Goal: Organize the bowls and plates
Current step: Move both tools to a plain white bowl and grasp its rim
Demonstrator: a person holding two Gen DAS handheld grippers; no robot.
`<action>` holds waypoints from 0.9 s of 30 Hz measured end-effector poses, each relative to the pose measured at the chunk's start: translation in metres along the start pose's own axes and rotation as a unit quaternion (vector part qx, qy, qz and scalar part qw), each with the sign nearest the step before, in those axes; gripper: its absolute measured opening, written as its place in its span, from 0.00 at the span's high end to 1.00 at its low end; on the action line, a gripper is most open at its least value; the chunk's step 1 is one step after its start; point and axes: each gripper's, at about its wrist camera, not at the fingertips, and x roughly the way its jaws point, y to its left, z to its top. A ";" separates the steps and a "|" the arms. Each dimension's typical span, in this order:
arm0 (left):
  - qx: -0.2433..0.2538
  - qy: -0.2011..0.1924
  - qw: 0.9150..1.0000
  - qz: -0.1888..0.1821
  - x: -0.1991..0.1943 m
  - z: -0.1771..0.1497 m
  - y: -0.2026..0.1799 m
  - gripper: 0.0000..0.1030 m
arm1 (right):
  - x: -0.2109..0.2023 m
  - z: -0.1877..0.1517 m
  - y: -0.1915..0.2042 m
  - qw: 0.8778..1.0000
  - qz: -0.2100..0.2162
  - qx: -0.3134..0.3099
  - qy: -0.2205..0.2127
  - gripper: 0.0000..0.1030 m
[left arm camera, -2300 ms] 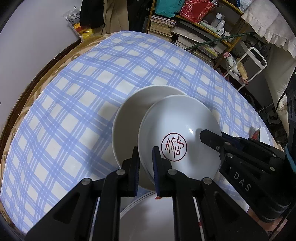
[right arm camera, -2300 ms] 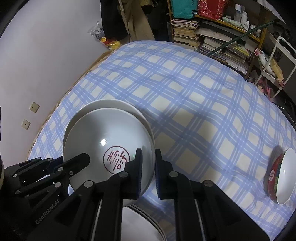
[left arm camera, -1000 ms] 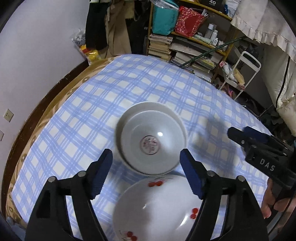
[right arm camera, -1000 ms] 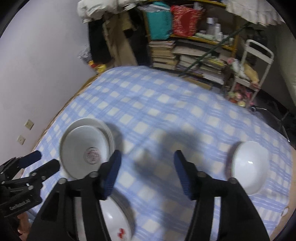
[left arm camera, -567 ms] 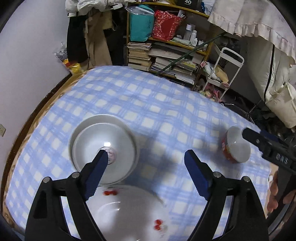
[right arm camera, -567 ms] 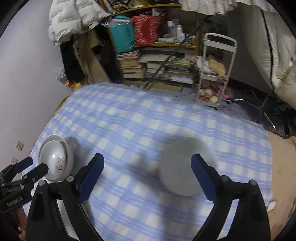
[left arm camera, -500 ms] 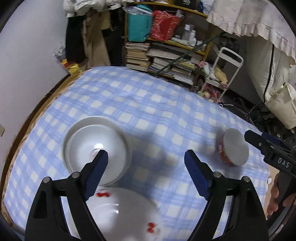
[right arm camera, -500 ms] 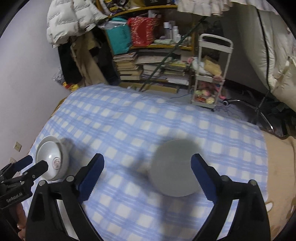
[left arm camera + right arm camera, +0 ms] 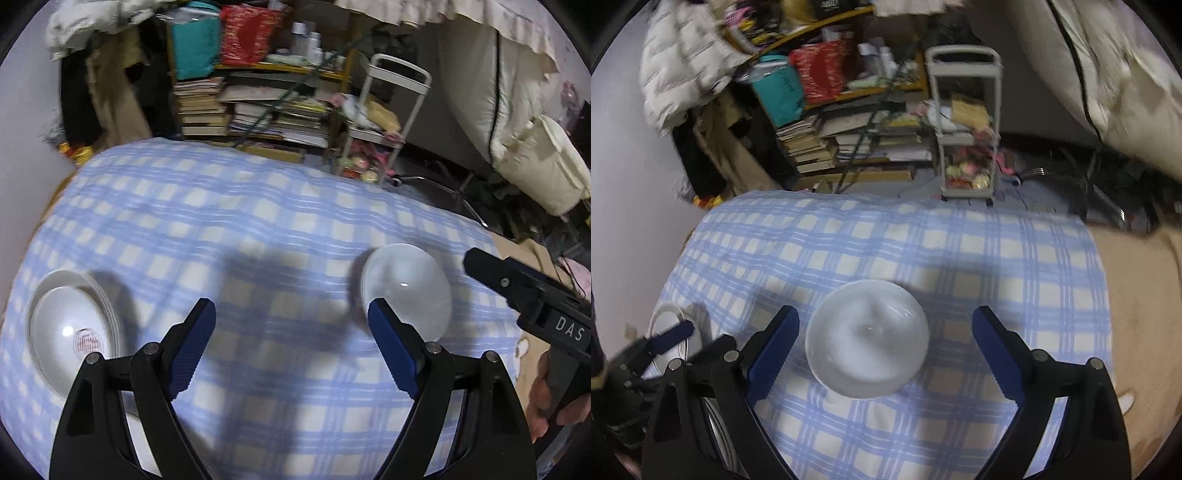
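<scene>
A white bowl [image 9: 867, 339] stands on the blue checked tablecloth [image 9: 923, 251]. My right gripper [image 9: 884, 320] hovers over it, open, with the bowl framed between the blue pads and neither pad touching it. My left gripper [image 9: 291, 314] is open over bare cloth, with the same bowl [image 9: 408, 288] just beyond its right fingertip. A stack of white plates, the top one with a red stamp [image 9: 72, 332], sits at the far left. One finger [image 9: 517, 288] of the right gripper reaches in from the right, held by a hand [image 9: 554, 402].
Another plate's rim [image 9: 718, 432] shows at the near left under the fingers. The cloth ends at the right on a bare tan surface [image 9: 1137, 314]. Beyond the table's far edge are stacked books [image 9: 207, 110] and a white cart [image 9: 966, 136].
Both grippers let go of the stamped plate, which now lies on the stack, and opened wide. They swung right across the table, and the white bowl now lies under the right gripper.
</scene>
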 end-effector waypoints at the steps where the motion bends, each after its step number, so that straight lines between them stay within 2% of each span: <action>1: 0.005 0.000 1.000 -0.003 0.004 0.000 -0.005 0.19 | 0.002 -0.001 -0.005 1.000 0.007 0.012 -0.001 0.07; 5: 0.016 0.010 1.000 0.003 0.021 0.001 -0.018 0.19 | 0.015 -0.003 -0.016 1.000 0.010 0.023 0.013 0.16; 7: 0.015 0.017 1.000 0.001 0.029 0.002 -0.022 0.19 | 0.021 -0.004 -0.022 0.999 0.012 0.028 0.021 0.25; 14: 0.013 0.030 0.999 -0.006 0.052 0.002 -0.037 0.19 | 0.050 -0.012 -0.041 0.996 0.026 0.049 0.069 0.45; 16: 0.013 0.030 0.999 -0.007 0.058 0.001 -0.041 0.19 | 0.059 -0.014 -0.044 0.994 0.029 0.051 0.087 0.58; 19: 0.020 0.040 0.999 -0.008 0.070 0.000 -0.047 0.19 | 0.067 -0.017 -0.048 0.992 0.036 0.054 0.105 0.68; 21: 0.020 0.046 0.999 -0.002 0.075 -0.002 -0.048 0.19 | 0.073 -0.018 -0.049 0.991 0.036 0.054 0.114 0.72; 25: 0.022 0.053 0.998 0.008 0.084 -0.005 -0.051 0.19 | 0.081 -0.021 -0.052 0.990 0.037 0.061 0.125 0.73; 27: 0.026 0.060 0.998 0.008 0.088 -0.006 -0.052 0.23 | 0.083 -0.021 -0.051 0.989 0.039 0.059 0.128 0.73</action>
